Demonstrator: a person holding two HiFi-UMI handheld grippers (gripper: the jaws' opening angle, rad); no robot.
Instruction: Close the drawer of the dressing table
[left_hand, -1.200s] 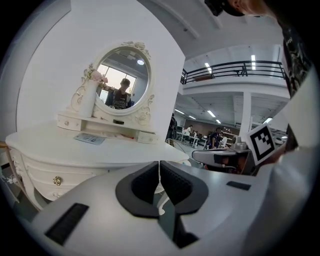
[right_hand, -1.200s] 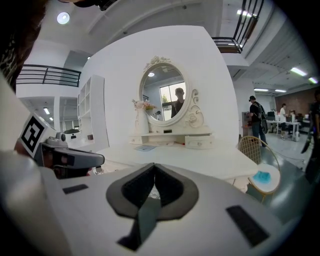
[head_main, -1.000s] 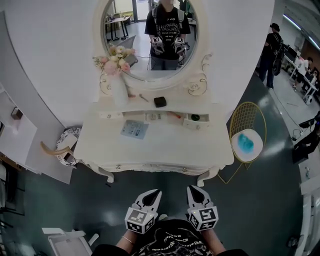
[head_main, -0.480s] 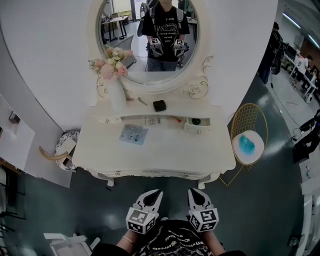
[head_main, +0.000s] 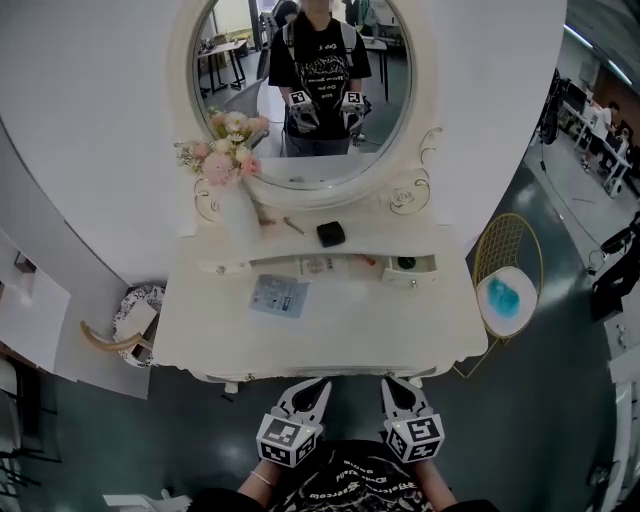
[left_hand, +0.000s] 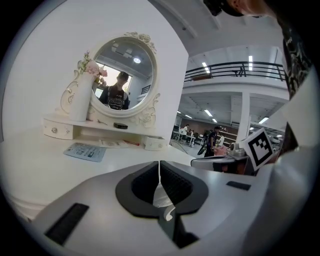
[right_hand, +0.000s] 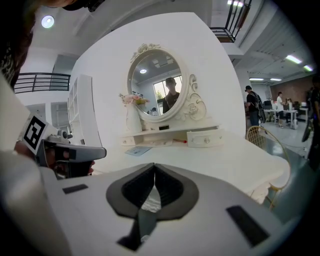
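The white dressing table (head_main: 400, 325) with its oval mirror (head_main: 300, 150) stands just ahead of the person, and the thing to be closed is the small white drawer with a round knob (head_main: 410, 270), pulled out from the right end of the low shelf under the mirror; a dark round item lies inside it, too small to identify. In the right gripper view the drawer's front (right_hand: 205, 138) faces outward with the knob at its middle, and the left gripper view shows it (left_hand: 154, 143) standing proud of the shelf line. The left gripper (head_main: 318, 386) and the right gripper (head_main: 388, 383) are both held low at the near edge of the tabletop, well apart from the drawer, each with its jaws pressed together and nothing between them (left_hand: 159, 163) (right_hand: 154, 165). The drawer looks light and rigid, painted wood or similar, so it should slide with a gentle push rather than need any grip. The best contact is probably the flat front beside or on the knob, met squarely by the closed tips of the right gripper, which is the nearer one. A push off to one corner could skew so short a box and jam it — a centred, level shove is the safer choice. The pale blue leaflet (head_main: 280, 295) on the tabletop, the small black box (head_main: 331, 234) and the white vase of pink flowers (head_main: 238, 215) all sit left of that path.
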